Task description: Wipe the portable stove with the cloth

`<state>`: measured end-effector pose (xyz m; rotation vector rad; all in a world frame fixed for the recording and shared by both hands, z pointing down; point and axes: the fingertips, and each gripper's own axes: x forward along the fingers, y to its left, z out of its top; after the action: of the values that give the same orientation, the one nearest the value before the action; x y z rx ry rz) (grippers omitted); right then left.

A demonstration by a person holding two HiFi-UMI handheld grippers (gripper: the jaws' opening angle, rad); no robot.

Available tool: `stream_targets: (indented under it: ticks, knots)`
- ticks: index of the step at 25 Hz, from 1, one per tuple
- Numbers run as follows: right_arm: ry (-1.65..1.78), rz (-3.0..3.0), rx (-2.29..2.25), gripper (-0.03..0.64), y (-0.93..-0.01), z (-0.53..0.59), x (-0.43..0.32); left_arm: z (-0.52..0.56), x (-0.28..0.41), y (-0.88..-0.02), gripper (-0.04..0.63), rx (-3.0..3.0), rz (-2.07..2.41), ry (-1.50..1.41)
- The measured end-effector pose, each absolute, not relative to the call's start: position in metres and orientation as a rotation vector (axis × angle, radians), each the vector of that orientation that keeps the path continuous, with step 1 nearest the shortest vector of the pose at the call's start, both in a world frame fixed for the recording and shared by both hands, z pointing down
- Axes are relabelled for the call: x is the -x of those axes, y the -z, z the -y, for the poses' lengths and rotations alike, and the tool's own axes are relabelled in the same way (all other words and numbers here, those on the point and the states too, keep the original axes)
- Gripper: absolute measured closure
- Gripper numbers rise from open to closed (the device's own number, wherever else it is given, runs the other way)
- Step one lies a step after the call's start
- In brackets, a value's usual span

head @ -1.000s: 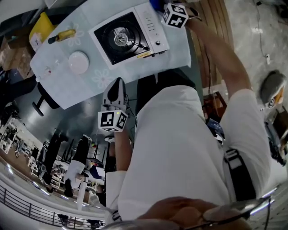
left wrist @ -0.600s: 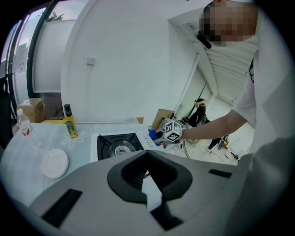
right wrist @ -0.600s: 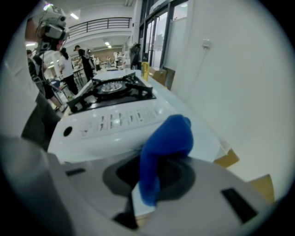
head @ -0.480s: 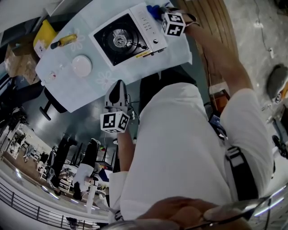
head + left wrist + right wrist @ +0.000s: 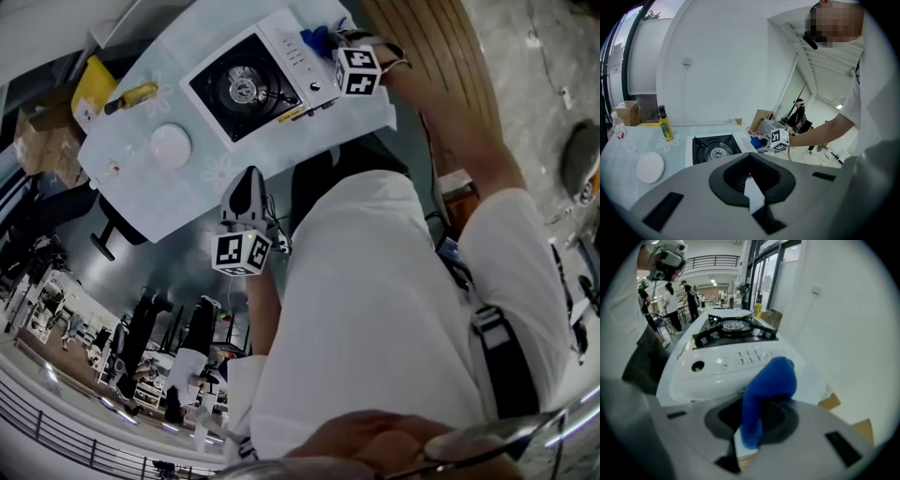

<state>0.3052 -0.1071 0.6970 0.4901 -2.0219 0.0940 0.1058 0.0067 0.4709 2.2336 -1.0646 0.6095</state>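
Evidently, a blue cloth (image 5: 769, 383) is pinched in the right tool (image 5: 748, 442) just beside the portable stove (image 5: 723, 363), ready for wiping (left tool (image 5: 753, 200), jaws together and empty, is kept back).

Stove (image 5: 722, 371) casing is showing a smooth, glossy white finish; its burner (image 5: 733, 325) is gleaming as bare metal. Cloth (image 5: 766, 385) is reading as soft blue fabric, matt. Plate (image 5: 171, 145), at 8 o'clock from stove, is looking smooth, white.

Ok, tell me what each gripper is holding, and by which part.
The right gripper holds the blue cloth, its jaws pinching one bunched end; the rest sticks out toward the stove. The left gripper holds nothing, jaws together.
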Motion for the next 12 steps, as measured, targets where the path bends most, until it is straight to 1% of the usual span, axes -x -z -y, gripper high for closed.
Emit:
stream_targets:
  ticks: [12]
  knots:
    - [-0.038,2.012,-0.426,0.541,-0.696,0.058,-0.306,0.002,-0.128,-0.471,0.565,-2.271,1.016,-0.617]
